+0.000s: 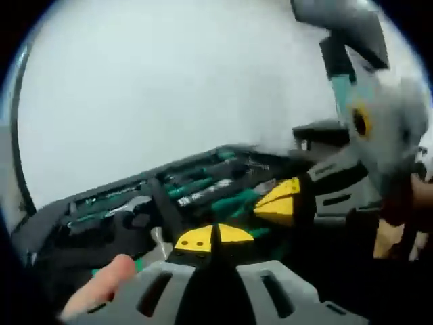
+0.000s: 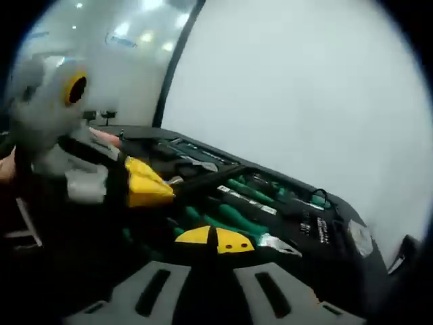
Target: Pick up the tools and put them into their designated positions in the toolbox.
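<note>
Over the open toolbox [image 1: 101, 210], L gripper [image 1: 213, 238] tips together, yellow pads meeting; can't tell if anything's pinched. R gripper [image 2: 215, 240] also closed, nothing seen between tips. Green-handled tools [image 2: 233, 220] sit in toolbox slots just ahead of both.

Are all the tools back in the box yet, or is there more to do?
Lots look done: green-handled tools already lie in their slots in the open black toolbox. Right now both tongs are down at the box. The right tongs have their yellow tips together beside a shiny metal tool tip, and the left tongs look shut too. The pictures are too blurry to count what is left.
</note>
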A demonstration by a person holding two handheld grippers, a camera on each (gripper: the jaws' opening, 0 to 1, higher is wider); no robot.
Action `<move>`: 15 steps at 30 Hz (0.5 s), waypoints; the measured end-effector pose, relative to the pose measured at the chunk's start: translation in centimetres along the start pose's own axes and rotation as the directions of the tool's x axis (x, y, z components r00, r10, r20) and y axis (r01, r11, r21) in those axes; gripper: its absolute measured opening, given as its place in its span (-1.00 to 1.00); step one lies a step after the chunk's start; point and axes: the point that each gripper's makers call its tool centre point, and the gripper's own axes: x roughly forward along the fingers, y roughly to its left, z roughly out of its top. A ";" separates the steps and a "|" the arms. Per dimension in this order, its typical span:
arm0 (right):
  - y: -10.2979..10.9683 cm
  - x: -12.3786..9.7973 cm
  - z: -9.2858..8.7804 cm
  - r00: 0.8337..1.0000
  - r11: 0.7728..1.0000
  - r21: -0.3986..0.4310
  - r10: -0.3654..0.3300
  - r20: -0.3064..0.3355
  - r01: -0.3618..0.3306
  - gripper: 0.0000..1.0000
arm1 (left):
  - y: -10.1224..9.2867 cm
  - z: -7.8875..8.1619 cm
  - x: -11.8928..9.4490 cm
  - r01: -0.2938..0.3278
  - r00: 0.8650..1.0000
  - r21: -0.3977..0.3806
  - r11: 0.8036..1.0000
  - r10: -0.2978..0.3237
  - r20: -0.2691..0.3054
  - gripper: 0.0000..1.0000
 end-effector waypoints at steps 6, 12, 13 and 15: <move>4.5 -1.7 0.4 0.961 0.964 0.099 0.258 -0.099 -0.249 -1.00 | -3.7 -1.3 -1.9 0.231 0.949 -0.002 0.973 -0.226 -0.218 -0.96; 5.4 0.7 -0.9 0.931 0.962 0.024 0.267 -0.250 -0.270 -1.00 | -4.9 -3.9 -1.4 0.318 0.904 0.222 0.922 -0.224 -0.364 -1.00; 5.3 -0.6 -1.1 0.928 0.960 0.014 0.274 -0.254 -0.280 -1.00 | -4.9 -4.0 -1.3 0.325 0.898 0.219 0.920 -0.228 -0.375 -1.00; 5.3 -0.7 -1.5 0.919 0.954 0.001 0.290 -0.266 -0.300 -1.00 | -4.7 -4.1 -1.0 0.342 0.887 0.197 0.919 -0.246 -0.391 -1.00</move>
